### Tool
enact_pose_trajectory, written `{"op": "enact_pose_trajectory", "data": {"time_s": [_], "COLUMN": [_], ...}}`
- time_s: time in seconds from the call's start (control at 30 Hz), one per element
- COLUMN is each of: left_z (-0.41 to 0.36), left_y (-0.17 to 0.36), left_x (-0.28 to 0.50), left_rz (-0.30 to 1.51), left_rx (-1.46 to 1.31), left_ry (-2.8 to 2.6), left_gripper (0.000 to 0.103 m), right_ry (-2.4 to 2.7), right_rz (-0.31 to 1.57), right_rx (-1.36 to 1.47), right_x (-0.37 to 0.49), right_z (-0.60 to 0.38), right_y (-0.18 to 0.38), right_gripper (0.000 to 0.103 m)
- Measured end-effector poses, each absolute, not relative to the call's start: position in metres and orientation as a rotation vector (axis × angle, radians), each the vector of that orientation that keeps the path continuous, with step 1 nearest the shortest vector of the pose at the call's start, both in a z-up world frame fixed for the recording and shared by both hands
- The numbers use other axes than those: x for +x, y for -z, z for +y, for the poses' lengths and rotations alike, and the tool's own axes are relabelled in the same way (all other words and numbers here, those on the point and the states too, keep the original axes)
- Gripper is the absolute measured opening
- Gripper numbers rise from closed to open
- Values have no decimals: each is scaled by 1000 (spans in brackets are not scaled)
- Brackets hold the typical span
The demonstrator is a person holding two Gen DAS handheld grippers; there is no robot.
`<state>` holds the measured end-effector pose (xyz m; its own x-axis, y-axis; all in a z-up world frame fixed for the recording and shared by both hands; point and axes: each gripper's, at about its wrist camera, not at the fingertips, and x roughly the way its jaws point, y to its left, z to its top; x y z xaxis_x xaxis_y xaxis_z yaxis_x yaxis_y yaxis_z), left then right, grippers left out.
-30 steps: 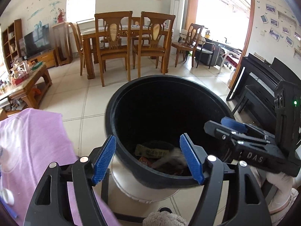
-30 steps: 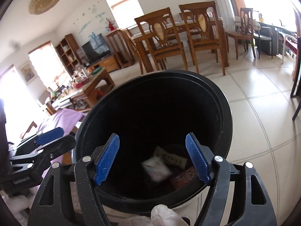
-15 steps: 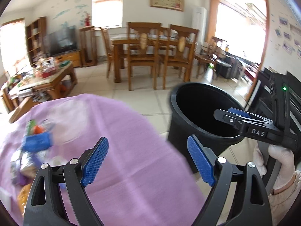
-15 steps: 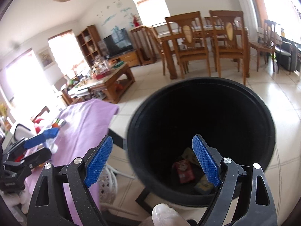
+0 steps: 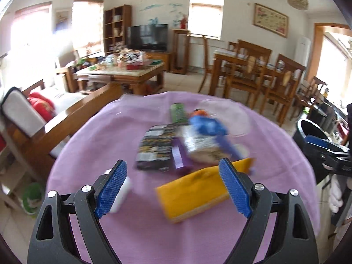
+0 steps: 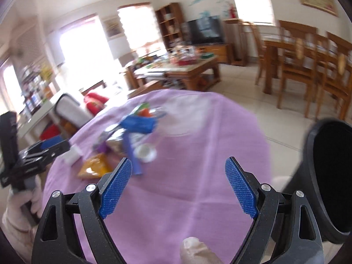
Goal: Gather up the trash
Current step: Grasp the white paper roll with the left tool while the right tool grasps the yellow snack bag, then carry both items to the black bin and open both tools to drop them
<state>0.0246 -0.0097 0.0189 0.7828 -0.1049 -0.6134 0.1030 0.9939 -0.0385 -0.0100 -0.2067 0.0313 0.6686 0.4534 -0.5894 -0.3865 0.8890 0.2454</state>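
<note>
Lying in one blurred heap on the purple-clothed counter (image 5: 92, 154): one yellow packet (image 5: 198, 189), one dark snack bag (image 5: 157, 147), one blue wrapper (image 5: 206, 126), one green carton (image 5: 177, 112), one white cup (image 6: 145, 153). One black trash bin (image 6: 330, 176) stands beside the counter, cut off at the frame edge. Left hand-held gripper (image 5: 173, 189) and right hand-held gripper (image 6: 179, 188) both gape wide, empty, touching nothing. Finer labels are unreadable.

Round table, purple cloth (image 5: 105, 132) (creased): yellow packet (image 5: 198, 189), black packet (image 5: 157, 147), blue wrapper (image 5: 206, 126), white cup (image 6: 145, 153).
</note>
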Motion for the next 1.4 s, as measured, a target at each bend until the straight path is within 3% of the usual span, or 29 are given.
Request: {"op": "enact_pose_trajectory", "data": {"time_s": [0.37, 0.57, 0.6, 0.63, 0.7, 0.9, 1.13, 1.4], "left_z": [69, 77, 77, 76, 76, 73, 76, 48], "left_y": [15, 34, 34, 34, 36, 33, 26, -2], "left_x": [42, 55, 56, 57, 58, 53, 52, 38], "left_rz": [807, 892, 895, 898, 909, 883, 844, 729], "left_rx": [-30, -84, -85, -80, -78, -71, -126, -162], "left_ry": [95, 171, 181, 188, 200, 207, 204, 265], "left_gripper": [83, 59, 55, 49, 40, 39, 39, 39], "right_ry": [-796, -858, -864, -875, -892, -914, -917, -840], "right_rz": [674, 806, 828, 849, 888, 875, 852, 759], "right_rx": [-464, -601, -601, -588, -554, -477, -357, -41], "right_x": [-5, 22, 26, 29, 30, 17, 1, -14], "right_z": [-52, -30, -30, -28, -31, -33, -47, -105], "right_y": [-32, -5, -2, 1, 7, 9, -3, -32], "right_gripper": [86, 85, 83, 68, 55, 40, 31, 31]}}
